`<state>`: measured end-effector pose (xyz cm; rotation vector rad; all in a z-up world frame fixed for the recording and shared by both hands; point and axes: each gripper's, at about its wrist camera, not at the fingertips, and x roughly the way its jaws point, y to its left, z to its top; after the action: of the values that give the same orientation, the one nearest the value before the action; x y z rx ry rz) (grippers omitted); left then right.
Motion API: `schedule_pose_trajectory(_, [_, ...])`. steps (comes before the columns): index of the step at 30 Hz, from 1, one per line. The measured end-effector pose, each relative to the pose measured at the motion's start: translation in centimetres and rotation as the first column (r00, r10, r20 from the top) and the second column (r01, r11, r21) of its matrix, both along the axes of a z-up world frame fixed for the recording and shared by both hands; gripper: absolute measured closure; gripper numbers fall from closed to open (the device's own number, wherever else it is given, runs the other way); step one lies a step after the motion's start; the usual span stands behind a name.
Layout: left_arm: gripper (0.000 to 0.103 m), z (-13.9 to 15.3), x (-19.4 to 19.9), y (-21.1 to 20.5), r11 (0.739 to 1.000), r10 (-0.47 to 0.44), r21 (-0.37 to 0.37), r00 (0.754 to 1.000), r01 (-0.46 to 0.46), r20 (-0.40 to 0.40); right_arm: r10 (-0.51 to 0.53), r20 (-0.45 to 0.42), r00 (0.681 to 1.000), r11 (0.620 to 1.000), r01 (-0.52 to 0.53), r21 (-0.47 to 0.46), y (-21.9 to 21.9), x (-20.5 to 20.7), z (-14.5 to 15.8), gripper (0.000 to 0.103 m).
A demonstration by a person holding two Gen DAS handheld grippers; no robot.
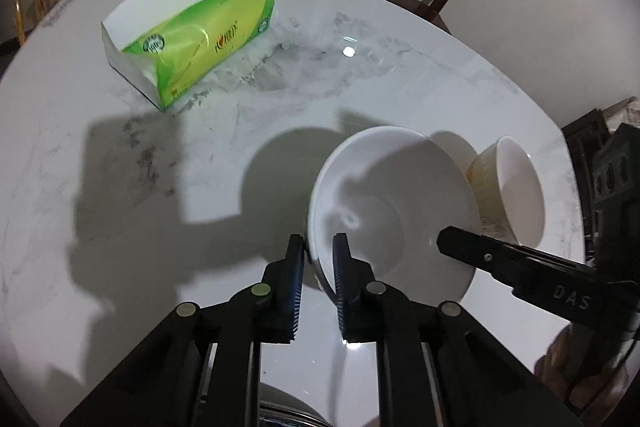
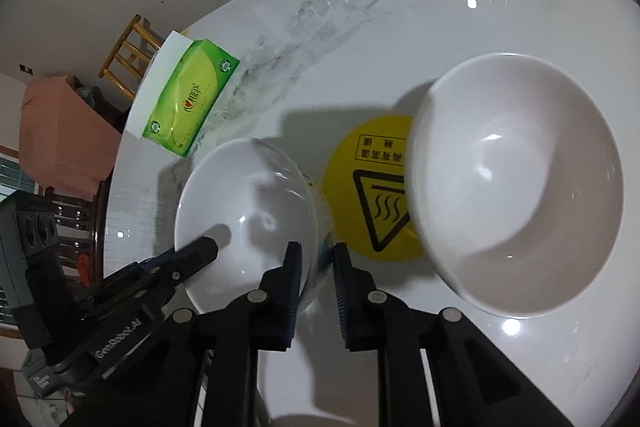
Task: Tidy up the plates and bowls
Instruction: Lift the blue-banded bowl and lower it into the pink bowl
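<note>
My left hand-held gripper (image 1: 318, 247) and right hand-held gripper (image 2: 316, 257) both pinch the white bowl's (image 1: 384, 203) rim above the tabletop (image 1: 280, 107); a larger bowl (image 2: 516, 183) sits at three o'clock.

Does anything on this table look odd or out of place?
The white bowl is tilted, its rim pinched by the left gripper and the right gripper. A yellow heat-warning sticker lies beside it.
</note>
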<state>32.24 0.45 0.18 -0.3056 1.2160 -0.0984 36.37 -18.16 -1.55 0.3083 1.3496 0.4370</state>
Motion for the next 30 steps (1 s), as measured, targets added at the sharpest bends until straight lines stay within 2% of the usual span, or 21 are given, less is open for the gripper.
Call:
schedule_pose_trajectory(4, [0.093,0.9,-1.6,0.3,0.999,0.019,-0.030,1.000,-0.019,0.008,0.014,0.026,1.000,1.000,-0.015,0.026,-0.6,-1.4,1.6,0.088])
schedule_pose_trajectory(7, [0.092,2.8,-3.8,-0.1,0.999,0.010,-0.036,0.999,-0.009,0.033,0.026,0.044,0.999,0.999,-0.028,0.045,-1.2,-3.4,3.4,0.088])
schedule_pose_trajectory(13, [0.091,6.6,-9.2,-1.0,0.998,-0.017,-0.054,0.996,0.022,0.090,0.029,0.083,0.996,0.996,-0.037,0.087,-3.1,-9.2,6.9,0.088])
schedule_pose_trajectory(20, [0.091,9.9,-15.7,-3.3,0.994,-0.072,-0.075,0.986,0.084,0.150,0.017,0.115,0.993,0.992,-0.031,0.120,-5.9,-16.2,9.2,0.088])
schedule_pose_trajectory(25, [0.091,10.7,-19.5,-5.4,0.988,-0.118,-0.078,0.978,0.133,0.173,-0.001,0.130,0.992,0.993,-0.015,0.119,-8.0,-20.8,9.7,0.088])
schedule_pose_trajectory(30, [0.090,9.6,-22.2,-7.5,0.980,-0.161,-0.093,0.976,0.175,0.146,-0.033,0.114,0.993,0.992,0.019,0.124,-10.2,-24.1,8.7,0.088])
